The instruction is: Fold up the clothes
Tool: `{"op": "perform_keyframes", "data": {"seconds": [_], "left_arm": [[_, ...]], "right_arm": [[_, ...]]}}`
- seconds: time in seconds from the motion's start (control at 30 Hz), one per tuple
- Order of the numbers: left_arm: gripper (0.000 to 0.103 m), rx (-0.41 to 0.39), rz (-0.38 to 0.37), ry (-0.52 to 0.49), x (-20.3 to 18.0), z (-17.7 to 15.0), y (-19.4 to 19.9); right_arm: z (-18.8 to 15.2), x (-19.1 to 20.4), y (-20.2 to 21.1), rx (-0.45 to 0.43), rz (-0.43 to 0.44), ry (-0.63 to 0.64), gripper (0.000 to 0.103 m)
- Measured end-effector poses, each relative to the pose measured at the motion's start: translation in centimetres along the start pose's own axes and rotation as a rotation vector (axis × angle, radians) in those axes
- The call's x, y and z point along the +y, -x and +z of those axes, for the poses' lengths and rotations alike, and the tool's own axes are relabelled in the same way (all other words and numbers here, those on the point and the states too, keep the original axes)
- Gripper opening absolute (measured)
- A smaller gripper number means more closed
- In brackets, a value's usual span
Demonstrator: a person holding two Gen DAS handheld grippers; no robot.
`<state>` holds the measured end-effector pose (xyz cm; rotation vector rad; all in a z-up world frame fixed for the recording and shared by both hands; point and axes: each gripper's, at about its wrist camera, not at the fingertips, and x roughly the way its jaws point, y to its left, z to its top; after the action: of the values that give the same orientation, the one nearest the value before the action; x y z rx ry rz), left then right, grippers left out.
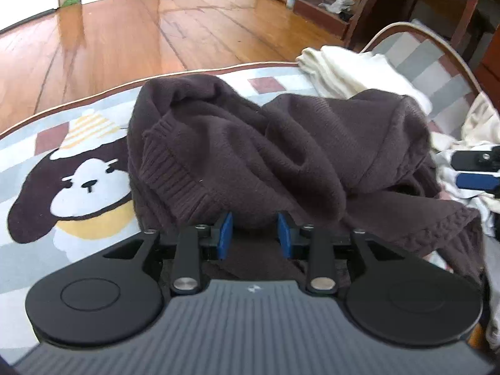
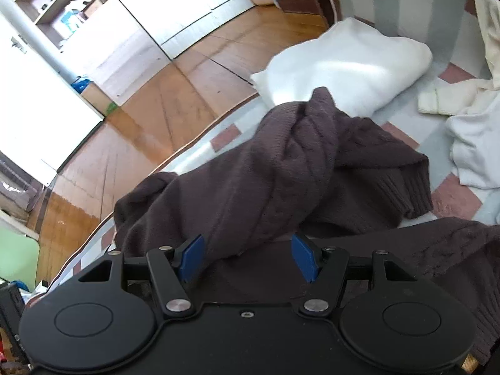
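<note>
My left gripper [image 1: 254, 234] and right gripper [image 2: 248, 257] both hang with jaws wide, holding nothing, over the brown sweater [image 1: 250, 150] bunched on the rug [image 1: 40, 156]. It looks thick, soft and floppy; I judge the ribbed cuff [image 1: 175, 175] the firmest hold. A white garment [image 2: 343, 65] lies beyond.

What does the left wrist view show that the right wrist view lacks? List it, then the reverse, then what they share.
Left wrist only: the rug's dog picture and the right tool at the frame edge.
Right wrist only: white cabinets and a green bin.
Both: the brown sweater, a folded white garment, the wood floor.
</note>
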<state>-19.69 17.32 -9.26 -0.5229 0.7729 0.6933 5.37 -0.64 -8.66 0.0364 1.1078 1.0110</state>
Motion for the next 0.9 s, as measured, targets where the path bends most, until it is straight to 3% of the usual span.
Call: {"op": "perform_keyframes", "data": {"seconds": [0.2, 0.5, 0.73, 0.9], "left_arm": [[0.032, 0.009, 0.030, -0.018, -0.2, -0.1, -0.3], [0.042, 0.011, 0.061, 0.003, 0.4, -0.4, -0.3], [0.061, 0.022, 0.113, -0.023, 0.7, -0.5, -1.4], [0.069, 0.062, 0.079, -0.009, 1.5, -0.4, -3.3]], "right_arm": [[-0.4, 0.4, -1.6, 0.044, -0.002, -0.008, 0.067], [-1.5, 0.9, -3.0, 0.105, 0.040, -0.037, 0.067], [-0.7, 0.2, -3.4, 0.026, 0.017, 0.006, 0.067], [1.1, -1.8, -4.6, -0.030, -0.010, -0.008, 0.067]]}}
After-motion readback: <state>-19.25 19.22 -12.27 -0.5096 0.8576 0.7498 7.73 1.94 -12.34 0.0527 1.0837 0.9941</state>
